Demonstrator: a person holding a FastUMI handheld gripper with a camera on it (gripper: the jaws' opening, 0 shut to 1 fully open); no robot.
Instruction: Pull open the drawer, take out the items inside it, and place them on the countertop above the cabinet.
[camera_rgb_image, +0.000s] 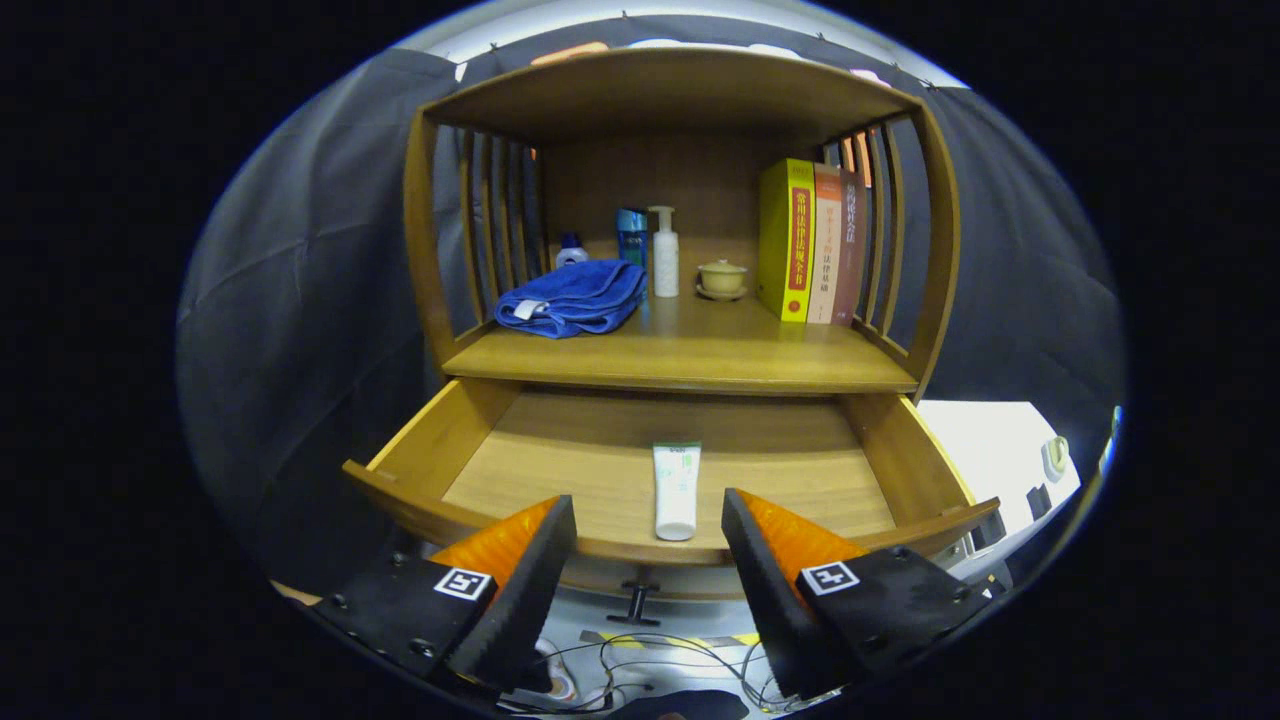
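Note:
The wooden cabinet's drawer (440, 440) stands pulled out toward me. A white tube with green print (676, 488) lies on the drawer floor, cap end near the front wall. My gripper (648, 530) is open, held above and just in front of the drawer's front edge, with nothing between its fingers; the tube lies just ahead, between the lines of the two fingers. The drawer's small dark knob (637, 600) shows below the front panel. The countertop (690, 355) above the drawer is a wooden shelf surface.
On the countertop sit a folded blue towel (572, 298), a blue bottle (631, 237), a white pump bottle (664, 252), a small lidded cup (722, 277) and three upright books (810, 243). Slatted sides flank the shelf. Cables (660, 660) lie on the floor below.

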